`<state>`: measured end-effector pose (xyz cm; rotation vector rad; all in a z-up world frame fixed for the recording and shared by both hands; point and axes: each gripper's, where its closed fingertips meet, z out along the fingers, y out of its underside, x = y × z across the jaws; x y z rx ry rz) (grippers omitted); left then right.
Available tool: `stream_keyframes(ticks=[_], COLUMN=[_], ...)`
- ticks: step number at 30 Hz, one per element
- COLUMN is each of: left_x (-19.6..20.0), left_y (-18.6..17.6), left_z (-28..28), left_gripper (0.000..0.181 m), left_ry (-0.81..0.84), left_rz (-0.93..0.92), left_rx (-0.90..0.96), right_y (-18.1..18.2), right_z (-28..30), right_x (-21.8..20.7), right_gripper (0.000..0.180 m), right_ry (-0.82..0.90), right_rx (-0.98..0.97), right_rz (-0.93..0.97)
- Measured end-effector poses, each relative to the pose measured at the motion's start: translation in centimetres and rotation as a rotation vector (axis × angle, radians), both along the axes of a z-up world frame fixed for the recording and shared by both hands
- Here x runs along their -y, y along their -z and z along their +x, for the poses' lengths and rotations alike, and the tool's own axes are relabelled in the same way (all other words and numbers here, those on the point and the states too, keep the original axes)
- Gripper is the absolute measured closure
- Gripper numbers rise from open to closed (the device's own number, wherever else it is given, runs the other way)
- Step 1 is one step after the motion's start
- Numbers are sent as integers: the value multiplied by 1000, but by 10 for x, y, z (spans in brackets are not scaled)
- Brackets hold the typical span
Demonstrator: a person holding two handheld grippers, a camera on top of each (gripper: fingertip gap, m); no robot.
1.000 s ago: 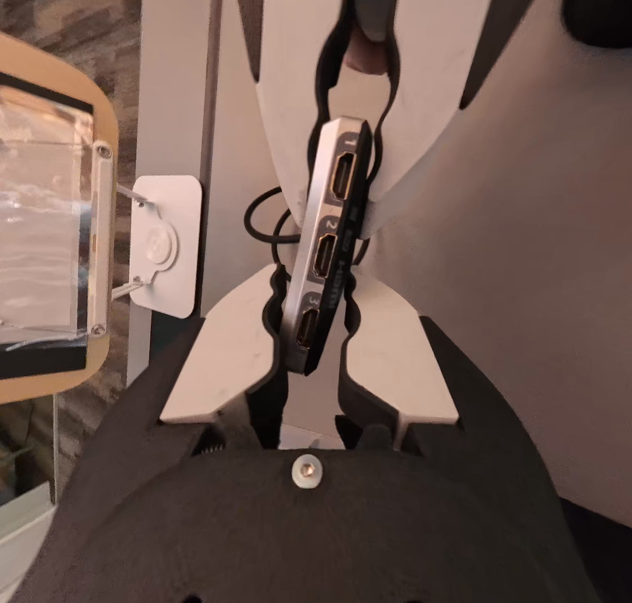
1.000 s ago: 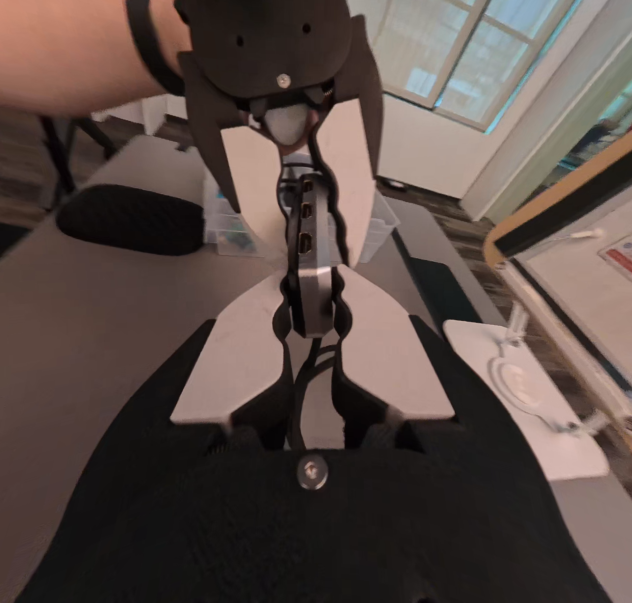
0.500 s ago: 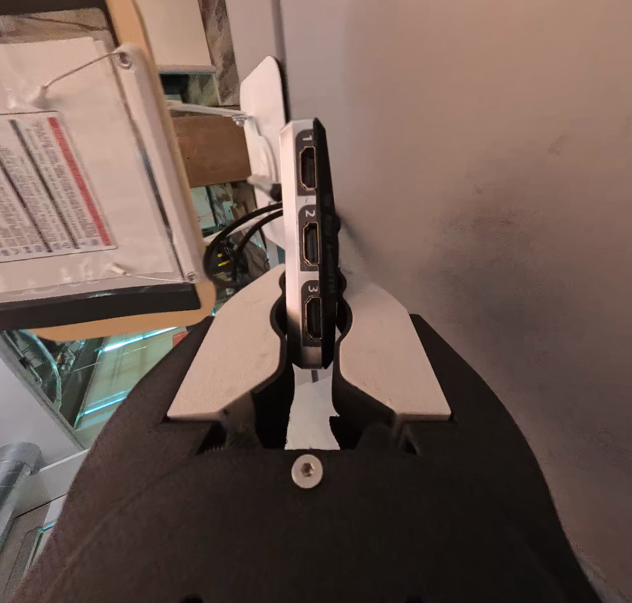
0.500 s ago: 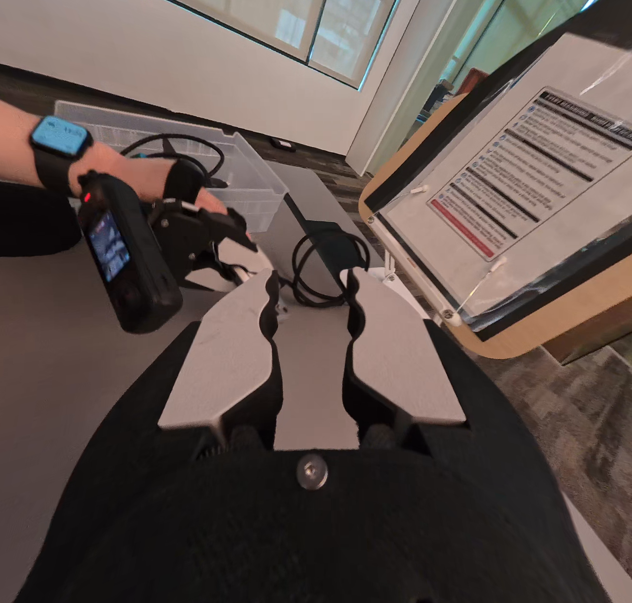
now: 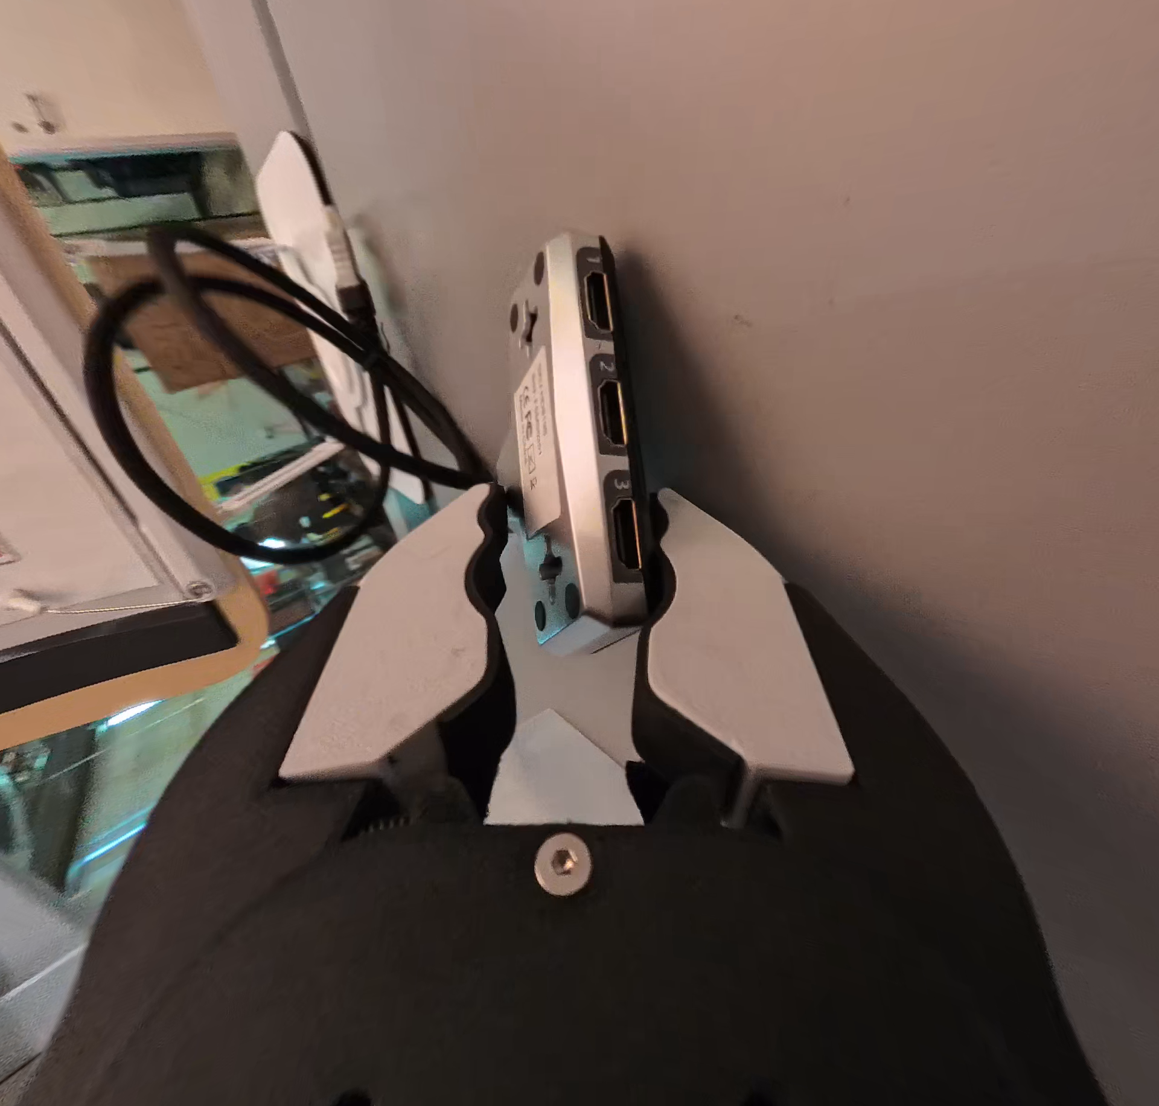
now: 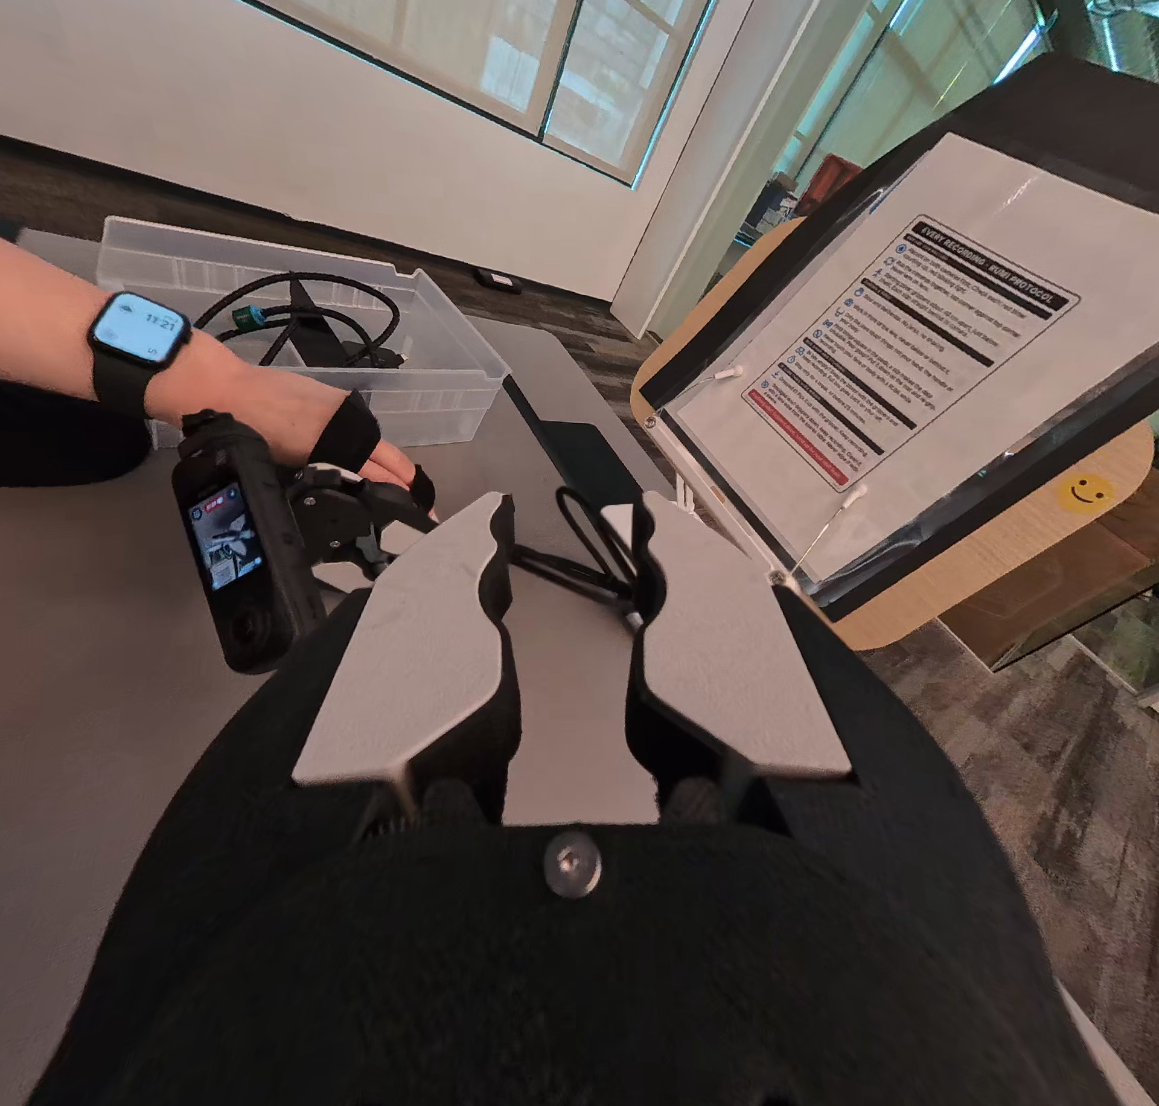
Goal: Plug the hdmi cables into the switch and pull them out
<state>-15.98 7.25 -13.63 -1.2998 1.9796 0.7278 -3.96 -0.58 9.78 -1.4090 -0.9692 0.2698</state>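
The silver HDMI switch (image 5: 589, 448) has three empty ports facing me and its labelled underside turned left. It lies between the fingers of my left gripper (image 5: 577, 499), which is open. The switch leans on the right finger and stands clear of the left one, against the grey table (image 5: 878, 260). Its black cable (image 5: 251, 323) loops off to the left. My right gripper (image 6: 574, 499) is open and empty above the table. The cable loop (image 6: 589, 530) lies just beyond its fingertips. The left gripper (image 6: 351, 511) shows at left, held by a hand; the switch is hidden there.
A clear plastic bin (image 6: 439, 348) with more black cables stands at the back of the table. A framed sign (image 6: 909, 354) on a white stand base (image 5: 295, 210) stands at the table's right edge. A wooden-edged counter (image 6: 1003, 543) and carpet floor lie beyond.
The right gripper let go of the switch and drew back, open. The left gripper lowered the switch to the table, then opened; the switch now tilts loose between its fingers.
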Motion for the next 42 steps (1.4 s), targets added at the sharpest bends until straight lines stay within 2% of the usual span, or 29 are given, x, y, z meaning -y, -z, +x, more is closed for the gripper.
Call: stream_keyframes(ticks=[7,11,15,18,21,22,24,26,30,33,36,38,40,42], left_x=[15,28,29,27,24,18,5,-6,-6,-10,-23,-28,-25,-23], left_y=[3,9,2,-35,-106,-131,-173,-190,-172,-151,-138,-125,-117,-111], left_z=[-17,-30,-30,-27,-37,-50,-92,-148,-232,-265,-286,-291,-281,-273], left_gripper=[122,117,115,112,110,105,107,110,112,122,131,133,130,139], left_ry=[-62,-138,-187,-202,-228,-258,-320,-417,-597,-688,-755,-791,-769,-727], left_rz=[-263,-485,-550,-536,-610,-617,-568,-440,-311,-223,-140,-167,-238,-233], left_rx=[-69,-114,-48,145,538,673,864,909,839,814,811,805,810,763], right_y=[-1,0,3,-4,-16,-19,-24,-28,-26,-21,-17,-14,-11,-9], right_z=[8,13,19,25,32,34,37,40,43,41,40,39,38,38], right_x=[-1,-2,-4,0,7,8,12,13,10,8,6,5,4,3], right_gripper=[143,143,143,143,143,143,143,143,143,143,143,143,143,143], right_ry=[4,7,19,26,31,34,34,44,63,67,75,81,81,83], right_rx=[-15,-25,-22,-28,-51,-58,-66,-66,-55,-42,-20,-7,2,13], right_rz=[-10,-18,-33,-13,16,24,36,49,48,38,31,28,22,19])
